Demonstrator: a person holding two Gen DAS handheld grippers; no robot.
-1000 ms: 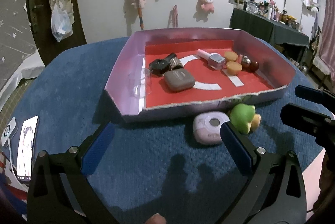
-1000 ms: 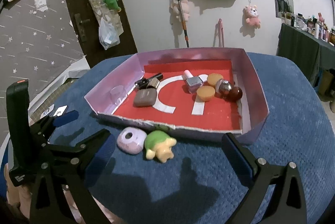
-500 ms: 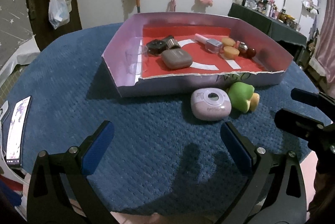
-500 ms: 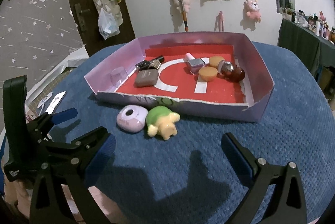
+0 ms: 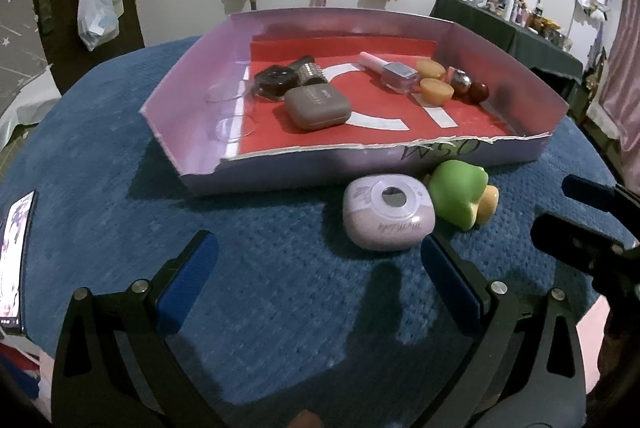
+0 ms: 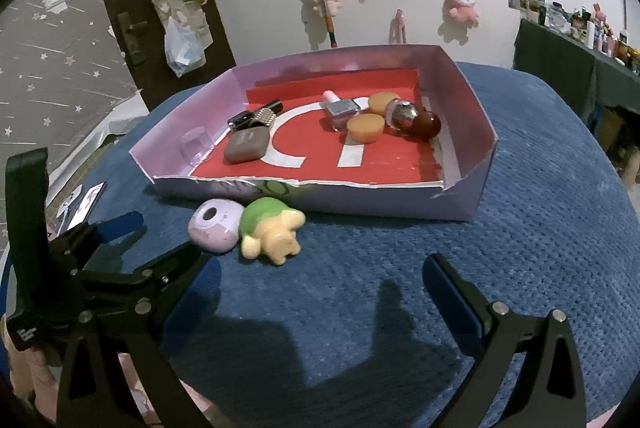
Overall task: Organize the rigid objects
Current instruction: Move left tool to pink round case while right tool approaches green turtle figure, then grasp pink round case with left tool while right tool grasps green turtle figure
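A blue quilted cloth (image 5: 280, 308) covered the round table, with a white wall hung with soft toys behind it.

The left gripper (image 5: 320, 264) hovered low over the cloth, jaws spread wide and holding nothing; its right pad (image 5: 448, 280) sat just beside the lilac case (image 5: 388, 214), apart from it as far as could be told. The right gripper (image 6: 320, 280) was likewise spread wide and empty, well short of anything, with bare cloth between its pads. Seen from the right wrist, the left gripper's frame stood close at its left side, so the two tools worked side by side at the near edge.

Just beyond the left jaws lay the lilac case, touching the green toy (image 5: 460, 194) on its right; both rested on the cloth against the outside of the tray (image 5: 520, 152)'s torn front wall. They were probably the pieces not yet sorted, parked there within easy reach of either tool.

Inside the tray, on its red floor, sat what looked already placed: a brown case (image 5: 318, 107), a dark watch (image 5: 276, 82) behind it, a nail-polish bottle (image 5: 394, 74), two tan discs (image 5: 434, 90), and a dark red ball (image 5: 478, 92) near the right wall. A phone (image 5: 16, 256) lay at the cloth's far left edge.

The wide jaws suited the bulky lilac case, likely the next pick.
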